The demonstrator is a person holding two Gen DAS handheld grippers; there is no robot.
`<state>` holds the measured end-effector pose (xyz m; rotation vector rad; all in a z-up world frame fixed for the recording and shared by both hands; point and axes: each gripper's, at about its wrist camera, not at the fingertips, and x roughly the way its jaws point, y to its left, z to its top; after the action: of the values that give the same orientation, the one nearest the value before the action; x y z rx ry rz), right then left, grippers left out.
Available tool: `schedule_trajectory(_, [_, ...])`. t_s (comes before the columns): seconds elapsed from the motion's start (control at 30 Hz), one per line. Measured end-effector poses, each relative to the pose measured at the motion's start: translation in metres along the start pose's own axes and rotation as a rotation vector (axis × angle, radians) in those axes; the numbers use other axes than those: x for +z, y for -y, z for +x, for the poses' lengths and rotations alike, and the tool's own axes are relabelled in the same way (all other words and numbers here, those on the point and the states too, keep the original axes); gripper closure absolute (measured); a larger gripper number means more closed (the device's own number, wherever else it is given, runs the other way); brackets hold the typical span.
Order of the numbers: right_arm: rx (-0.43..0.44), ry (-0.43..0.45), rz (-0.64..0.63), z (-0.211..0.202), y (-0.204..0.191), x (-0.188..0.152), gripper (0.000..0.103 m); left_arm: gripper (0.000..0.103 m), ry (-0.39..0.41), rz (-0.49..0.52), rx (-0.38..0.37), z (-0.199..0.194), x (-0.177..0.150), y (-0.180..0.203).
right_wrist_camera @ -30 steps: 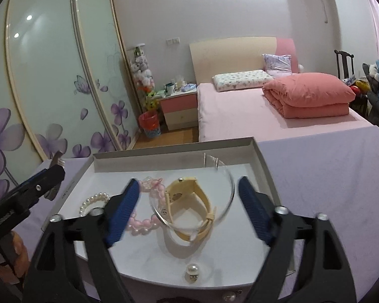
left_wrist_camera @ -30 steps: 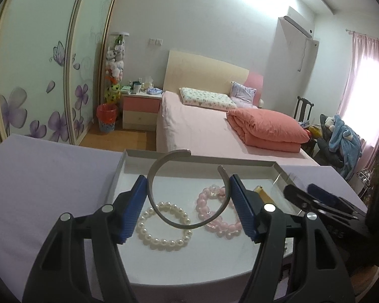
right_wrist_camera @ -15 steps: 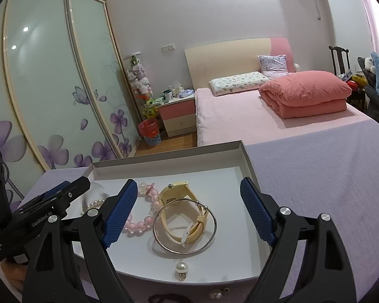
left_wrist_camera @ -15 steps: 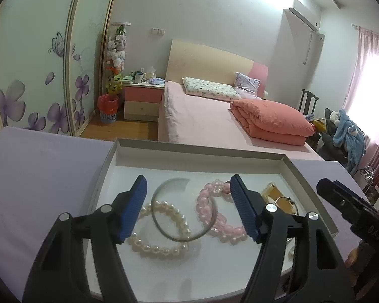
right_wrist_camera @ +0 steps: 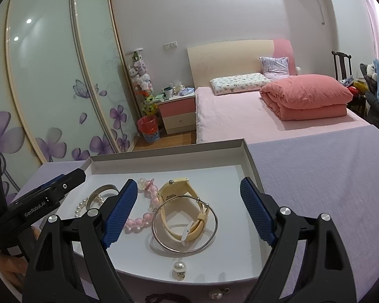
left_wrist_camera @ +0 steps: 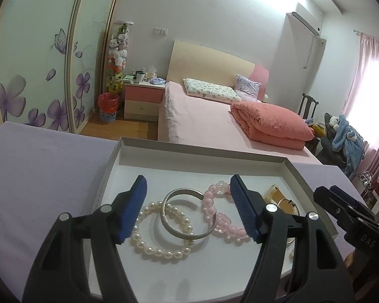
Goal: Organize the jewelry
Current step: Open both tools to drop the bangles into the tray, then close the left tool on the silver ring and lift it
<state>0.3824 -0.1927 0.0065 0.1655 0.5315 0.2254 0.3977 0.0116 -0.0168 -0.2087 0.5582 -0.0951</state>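
Lying on the floor of the white tray (left_wrist_camera: 115,161) are all the bracelets seen: a pearl bracelet (left_wrist_camera: 159,242), a silver cuff (left_wrist_camera: 187,213) resting partly across it, and a pink bead bracelet (left_wrist_camera: 222,217) touching the cuff's open ends. Left tongs (left_wrist_camera: 188,208) stand released above these three, blue pads wide apart, nothing between them pressed; the cuff lies flat below the gap, free of both pads. Right tongs (right_wrist_camera: 188,212) are likewise released and wide, hovering over a cream watch (right_wrist_camera: 184,209) that lies on its side in the tray, with a thin silver hoop (right_wrist_camera: 184,223) lying around the watch strap and leaning on it. Neither pad touches watch or hoop. Pink beads sit just left of the watch, partly hidden behind the right tongs' left pad. One pearl earring (right_wrist_camera: 179,267) lies near the tray's near edge, in front of the hoop; a second pearl piece (right_wrist_camera: 216,295) and a dark bead string (right_wrist_camera: 161,298) lie outside the tray at the bottom of the right view. The tray sits on a tabletop (right_wrist_camera: 328,176) covered in lilac cloth. Each tongs' tip shows at the edge of the other's view, over the tray's side.
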Motion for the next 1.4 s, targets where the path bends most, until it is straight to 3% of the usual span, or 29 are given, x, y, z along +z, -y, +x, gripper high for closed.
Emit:
schedule_trajectory(0.17, [-0.011, 0.008, -0.008, -0.006, -0.005, 0.001, 0.020, 0.036, -0.001, 0.008, 0.016, -0.011, 0.002, 0.000])
schedule_trajectory(0.33, [-0.022, 0.008, -0.037, -0.029, -0.011, -0.003, 0.020, 0.031, 0.018, 0.022, 0.026, -0.053, -0.003, -0.005])
schedule_trajectory(0.6, [-0.048, -0.034, -0.079, -0.078, -0.015, -0.035, 0.020, 0.027, 0.015, 0.049, 0.028, -0.127, -0.040, -0.017])
schedule_trajectory(0.8, [-0.060, -0.062, -0.065, -0.111, -0.012, -0.063, 0.020, 0.026, -0.008, 0.066, 0.030, -0.153, -0.068, -0.013])
schedule_trajectory(1.17, [-0.088, -0.070, -0.101, -0.135, -0.016, -0.091, 0.020, 0.026, -0.155, 0.132, 0.080, -0.119, -0.090, 0.011])
schedule_trajectory(1.4, [-0.078, -0.082, -0.069, -0.131, -0.005, -0.094, 0.020, 0.044, -0.274, 0.127, 0.127, -0.077, -0.090, 0.018])
